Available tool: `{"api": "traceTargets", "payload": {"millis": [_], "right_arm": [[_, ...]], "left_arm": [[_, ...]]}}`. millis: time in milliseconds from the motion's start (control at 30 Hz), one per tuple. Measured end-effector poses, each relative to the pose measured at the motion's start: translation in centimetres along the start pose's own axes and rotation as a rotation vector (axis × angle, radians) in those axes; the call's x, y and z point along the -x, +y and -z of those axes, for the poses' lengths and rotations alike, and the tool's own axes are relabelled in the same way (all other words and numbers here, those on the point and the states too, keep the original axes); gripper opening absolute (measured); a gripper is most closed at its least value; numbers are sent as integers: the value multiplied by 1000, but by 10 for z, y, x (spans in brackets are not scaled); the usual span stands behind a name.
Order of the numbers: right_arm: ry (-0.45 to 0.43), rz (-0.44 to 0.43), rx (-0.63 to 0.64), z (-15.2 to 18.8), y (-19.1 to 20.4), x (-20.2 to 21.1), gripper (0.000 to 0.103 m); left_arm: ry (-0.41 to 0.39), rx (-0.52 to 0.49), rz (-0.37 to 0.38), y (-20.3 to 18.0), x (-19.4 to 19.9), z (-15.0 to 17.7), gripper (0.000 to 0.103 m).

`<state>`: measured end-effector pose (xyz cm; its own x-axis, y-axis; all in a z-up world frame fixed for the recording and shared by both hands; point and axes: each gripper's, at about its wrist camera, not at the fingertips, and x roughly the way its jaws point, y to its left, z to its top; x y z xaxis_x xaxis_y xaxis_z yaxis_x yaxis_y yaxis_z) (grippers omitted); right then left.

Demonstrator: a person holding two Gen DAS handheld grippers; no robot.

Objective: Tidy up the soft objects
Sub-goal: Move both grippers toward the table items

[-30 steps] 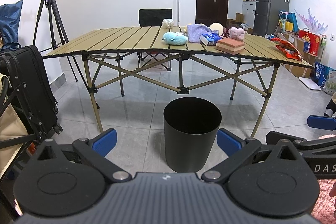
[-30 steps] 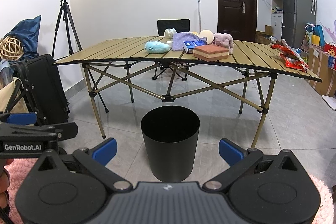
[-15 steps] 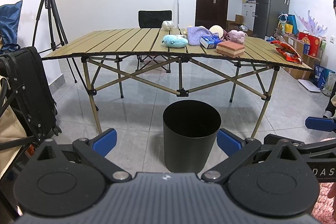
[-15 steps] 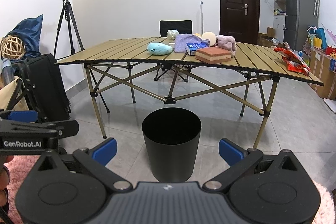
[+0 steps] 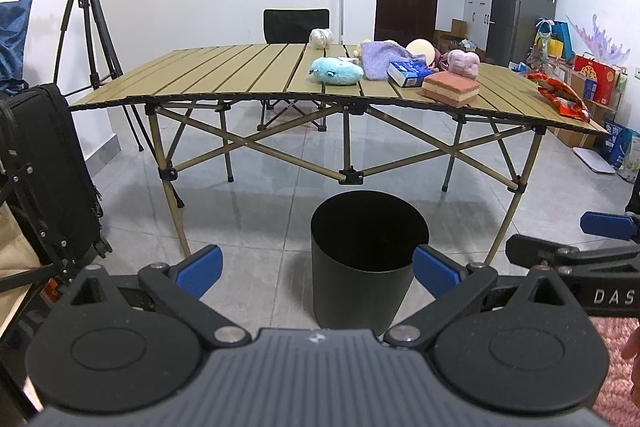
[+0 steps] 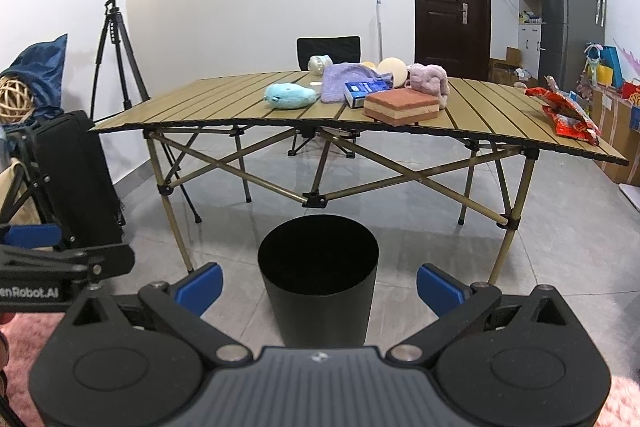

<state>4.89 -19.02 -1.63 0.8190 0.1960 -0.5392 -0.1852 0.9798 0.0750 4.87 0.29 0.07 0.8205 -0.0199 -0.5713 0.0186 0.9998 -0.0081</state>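
A: What do the two grippers do?

B: The left gripper [image 5: 316, 269] has its blue-padded fingers spread wide, with nothing between them. The right gripper [image 6: 318, 285] is the same, wide apart and empty. Both are low, above the grey tiled floor, and face the black round bin [image 5: 362, 259] that stands on the floor in front of the folding table with tan slats [image 5: 224, 75].

A: And the soft things?

B: They lie together on the far right part of the table: a light blue plush toy [image 5: 336, 71], just beside it a lilac fluffy cloth [image 5: 378, 61], a pink plush [image 5: 463, 63], and a thick sponge block with a red top [image 5: 450, 87] near the front edge. A blue and white box [image 5: 410, 73] is between the cloth and the sponge. Behind the cloth there is a cream round object [image 5: 420, 47], maybe a ball; I cannot see it well.

A: Anything else?

B: A red snack bag [image 6: 570, 117] lies at the right end of the table.
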Motion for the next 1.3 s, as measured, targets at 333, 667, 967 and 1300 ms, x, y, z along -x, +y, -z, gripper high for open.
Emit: {"api": "traceTargets", "payload": {"millis": [333, 667, 967, 1300], "right_arm": [[-47, -39, -14, -33, -20, -47, 103], [-92, -21, -13, -83, -40, -105, 103], [-103, 40, 8, -126, -54, -166, 103], [-104, 190, -14, -155, -65, -239, 103]], "left_arm": [[7, 0, -22, 1, -50, -26, 103], [-29, 6, -38, 4, -102, -72, 103], [-49, 29, -82, 13, -142, -109, 103], [-45, 65, -125, 21, -183, -136, 103]]}}
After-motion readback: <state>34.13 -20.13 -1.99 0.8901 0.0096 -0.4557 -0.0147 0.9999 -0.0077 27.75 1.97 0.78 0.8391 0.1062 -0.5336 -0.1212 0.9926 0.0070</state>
